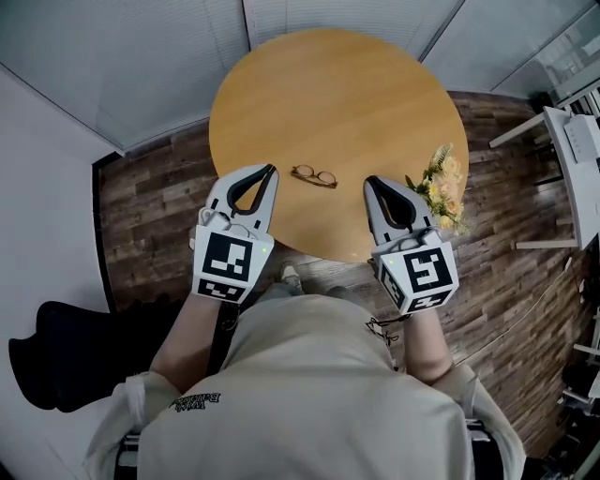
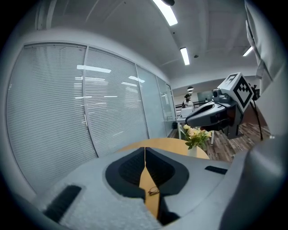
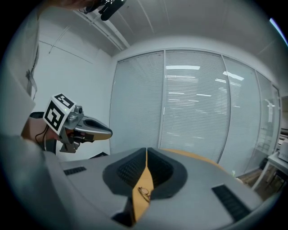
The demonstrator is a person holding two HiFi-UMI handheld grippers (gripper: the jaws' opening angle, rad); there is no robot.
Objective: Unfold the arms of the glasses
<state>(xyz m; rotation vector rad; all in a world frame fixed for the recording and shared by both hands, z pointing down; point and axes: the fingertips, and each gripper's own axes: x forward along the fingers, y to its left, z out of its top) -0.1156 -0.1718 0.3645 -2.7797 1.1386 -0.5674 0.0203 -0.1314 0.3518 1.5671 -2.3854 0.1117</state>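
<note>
Glasses (image 1: pixel 314 176) lie folded on tabletop (image 1: pixel 337 94), left of flowers (image 1: pixel 442 187). L gripper (image 1: pixel 273 170) & R gripper (image 1: pixel 369 180) both closed, empty. Risks: thin frame skids when pinched; R gripper, close by flowers, knocks them.

Even, bright light came from ceiling strips (image 2: pixel 170 12), which glared off the blinds (image 2: pixel 54 103). Gripper views bent hard at edges, corners black; shadows were soft.

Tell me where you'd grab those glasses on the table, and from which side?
Probably the frame's outer ends, one gripper from each side: the glasses lie across the table with one lens toward the left gripper and one toward the right gripper. Both are shut, so they'd open first.
</note>
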